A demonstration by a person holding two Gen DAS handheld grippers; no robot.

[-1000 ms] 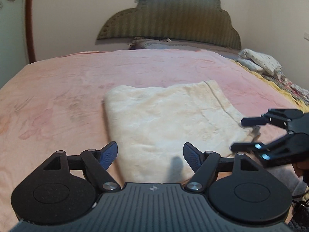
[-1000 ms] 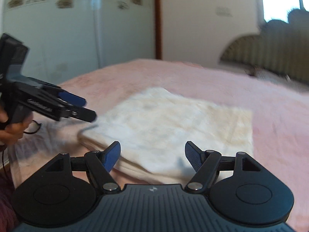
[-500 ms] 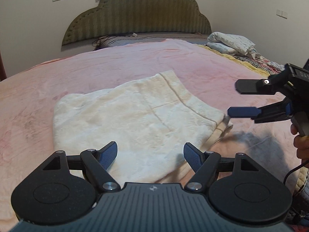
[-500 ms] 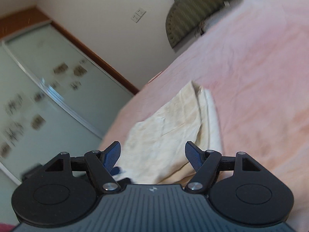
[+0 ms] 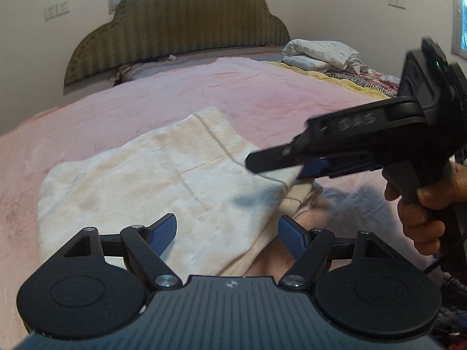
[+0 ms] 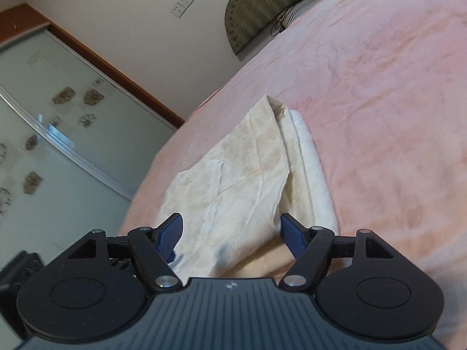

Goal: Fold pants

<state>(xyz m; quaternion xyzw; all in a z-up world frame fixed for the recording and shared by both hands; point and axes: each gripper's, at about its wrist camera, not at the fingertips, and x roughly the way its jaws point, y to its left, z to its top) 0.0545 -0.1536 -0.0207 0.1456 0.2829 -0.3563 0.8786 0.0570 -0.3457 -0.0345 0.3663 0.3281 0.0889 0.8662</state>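
Cream folded pants (image 5: 163, 180) lie on the pink blanket (image 5: 87, 122). My left gripper (image 5: 227, 234) is open just above their near edge, with the fabric's front corner lying between its blue pads (image 5: 163, 233) and untouched. My right gripper (image 5: 280, 169) comes in from the right, rolled on its side, with its jaws around the pants' near right corner and closing. In the right wrist view the pants (image 6: 248, 169) run away from the right gripper (image 6: 232, 233). The top layer lies between the pads (image 6: 292, 234), which still stand apart.
A hand (image 5: 426, 210) holds the right gripper's handle. A green padded headboard (image 5: 181, 35) stands at the far end of the bed, with folded bedding (image 5: 318, 54) at the far right. Sliding wardrobe doors (image 6: 43, 134) line the left side. Pink blanket surrounds the pants.
The right gripper has rolled onto its side and moved in over the pants' near right corner. The left gripper has shifted sideways and a little lower, staying open at the pants' near edge.
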